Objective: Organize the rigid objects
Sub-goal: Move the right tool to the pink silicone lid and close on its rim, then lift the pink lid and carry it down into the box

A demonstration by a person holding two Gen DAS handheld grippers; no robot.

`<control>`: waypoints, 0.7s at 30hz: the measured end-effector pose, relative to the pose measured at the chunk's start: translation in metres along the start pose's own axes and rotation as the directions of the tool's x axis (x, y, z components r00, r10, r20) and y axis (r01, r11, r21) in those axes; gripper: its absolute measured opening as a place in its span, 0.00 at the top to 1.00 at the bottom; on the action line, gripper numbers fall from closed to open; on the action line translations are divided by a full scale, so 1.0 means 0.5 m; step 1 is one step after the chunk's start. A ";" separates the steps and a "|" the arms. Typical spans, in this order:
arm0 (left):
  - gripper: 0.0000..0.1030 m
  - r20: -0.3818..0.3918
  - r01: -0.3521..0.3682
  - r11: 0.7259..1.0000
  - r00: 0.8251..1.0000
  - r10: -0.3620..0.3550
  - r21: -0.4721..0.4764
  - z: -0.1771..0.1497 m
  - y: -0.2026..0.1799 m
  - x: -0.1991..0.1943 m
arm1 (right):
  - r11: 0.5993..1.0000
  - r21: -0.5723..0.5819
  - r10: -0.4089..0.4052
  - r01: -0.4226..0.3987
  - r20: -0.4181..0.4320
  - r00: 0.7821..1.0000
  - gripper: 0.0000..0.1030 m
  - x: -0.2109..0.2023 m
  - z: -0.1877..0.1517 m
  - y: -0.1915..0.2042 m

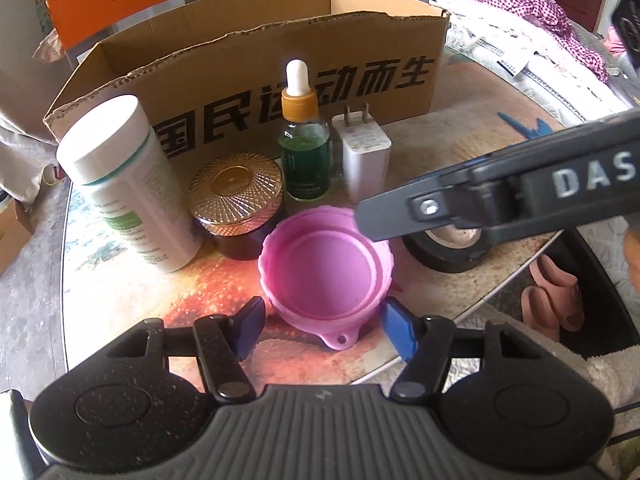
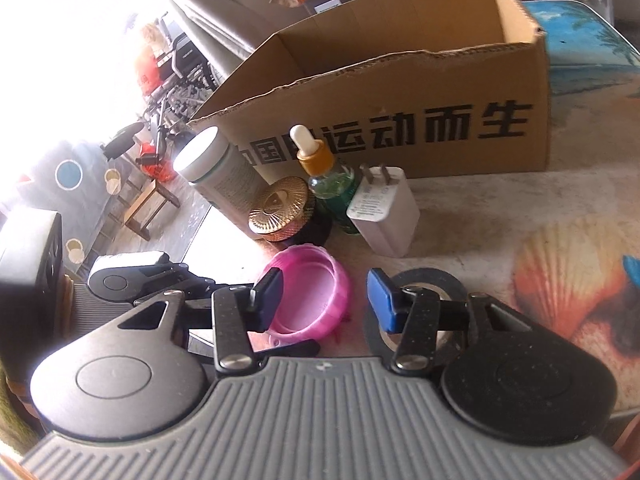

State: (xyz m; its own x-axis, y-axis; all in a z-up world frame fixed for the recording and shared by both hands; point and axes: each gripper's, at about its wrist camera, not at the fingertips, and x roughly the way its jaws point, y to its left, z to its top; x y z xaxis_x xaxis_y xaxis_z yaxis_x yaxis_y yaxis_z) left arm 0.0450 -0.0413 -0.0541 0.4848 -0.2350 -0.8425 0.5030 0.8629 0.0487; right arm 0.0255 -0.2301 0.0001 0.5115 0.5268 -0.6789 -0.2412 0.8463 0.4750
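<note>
**Ana:** Dead centre of the left wrist view, low in the frame, sits the pink silicone bowl (image 1: 326, 270), and the left gripper (image 1: 323, 326) has its blue pads spread wide on either side of the near rim, gripping nothing yet.

**Ben:** That bowl looks light and floppy, with ribbed collapsible walls and a small hanging tab. I'd pinch the rim itself; a squeeze across the body would likely just fold it.

**Ana:** And the right gripper (image 2: 328, 300)?

**Ben:** Parted too, empty, hovering between the bowl and the black tape roll (image 2: 424, 292), which looks stiff and grippy.

**Ana:** Behind them, mid-frame: white plastic bottle (image 1: 128, 184), gold-lidded jar (image 1: 238, 204), glass dropper bottle (image 1: 305, 148), white charger plug (image 1: 366, 152).

**Ben:** Glass is the fragile, slick one. The cardboard box (image 1: 256, 60) stands open across the upper frame.
</note>
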 end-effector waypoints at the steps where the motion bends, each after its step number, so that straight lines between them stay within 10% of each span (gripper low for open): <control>1: 0.35 0.001 0.000 1.000 1.000 0.000 0.003 0.001 0.000 0.000 | 1.000 -0.011 0.003 -0.003 -0.006 1.000 0.57 0.007 0.004 0.004; 21: 0.30 0.001 0.015 1.000 1.000 -0.015 -0.016 0.021 0.007 0.021 | 0.999 -0.044 -0.018 0.013 -0.111 0.994 0.79 0.102 0.029 -0.009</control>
State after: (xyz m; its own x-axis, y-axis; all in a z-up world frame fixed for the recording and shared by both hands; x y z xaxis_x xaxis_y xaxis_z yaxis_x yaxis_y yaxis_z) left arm 0.0593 -0.0456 -0.0573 0.4784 -0.2482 -0.8424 0.4985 0.8665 0.0278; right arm 0.0646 -0.2083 -0.0284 0.4209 0.5169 -0.7454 -0.2706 0.8559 0.4408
